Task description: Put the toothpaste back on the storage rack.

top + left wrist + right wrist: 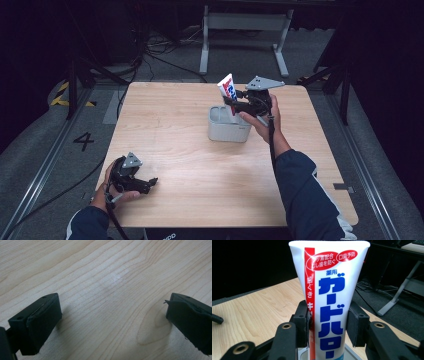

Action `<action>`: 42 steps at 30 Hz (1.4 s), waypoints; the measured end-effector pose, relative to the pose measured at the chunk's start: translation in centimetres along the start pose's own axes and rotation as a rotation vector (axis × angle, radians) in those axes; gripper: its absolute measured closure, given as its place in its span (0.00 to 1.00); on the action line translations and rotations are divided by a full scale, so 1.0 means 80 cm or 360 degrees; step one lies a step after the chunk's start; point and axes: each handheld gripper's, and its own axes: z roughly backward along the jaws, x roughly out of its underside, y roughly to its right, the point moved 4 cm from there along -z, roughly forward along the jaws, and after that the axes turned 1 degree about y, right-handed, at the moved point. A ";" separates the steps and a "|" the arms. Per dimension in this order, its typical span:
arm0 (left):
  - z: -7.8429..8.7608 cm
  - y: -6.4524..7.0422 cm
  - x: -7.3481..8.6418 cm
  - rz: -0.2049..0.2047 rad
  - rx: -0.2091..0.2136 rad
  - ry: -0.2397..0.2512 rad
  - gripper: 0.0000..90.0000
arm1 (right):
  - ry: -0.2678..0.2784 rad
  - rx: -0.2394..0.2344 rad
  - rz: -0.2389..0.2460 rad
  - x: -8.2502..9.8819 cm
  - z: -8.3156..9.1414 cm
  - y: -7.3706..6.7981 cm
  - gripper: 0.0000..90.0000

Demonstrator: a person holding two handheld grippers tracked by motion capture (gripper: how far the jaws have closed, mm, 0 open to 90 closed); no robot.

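A white toothpaste tube [228, 89] with a red stripe and blue lettering stands upright, its lower end inside a grey two-compartment holder [228, 125] near the table's middle. My right gripper [234, 101] is shut on the tube just above the holder; in the right gripper view the pads [302, 322] press both sides of the tube [329, 300]. My left gripper [149, 184] rests low at the table's front left, open, with bare wood between its pads [37, 325].
The light wooden table [170, 145] has bare surface around the holder. Beyond its far edge stand a white metal frame [245, 30], black stands and loose cables on a grey floor.
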 end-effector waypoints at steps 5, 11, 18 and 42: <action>-0.001 0.000 0.000 -0.0001 -0.0006 0.0010 0.00 | -0.0015 0.0009 -0.0004 0.004 -0.005 0.003 0.66; -0.001 0.000 0.000 -0.0001 -0.0007 0.0012 0.00 | -0.0034 0.0019 -0.0001 0.008 -0.009 0.006 0.66; 0.000 0.000 0.000 -0.0004 -0.0006 0.0007 0.01 | -0.0050 0.0016 -0.0013 0.017 -0.013 0.007 0.66; 0.000 -0.001 0.000 -0.0020 -0.0002 0.0004 0.01 | -0.0206 -0.0013 0.0019 0.058 -0.009 0.006 0.63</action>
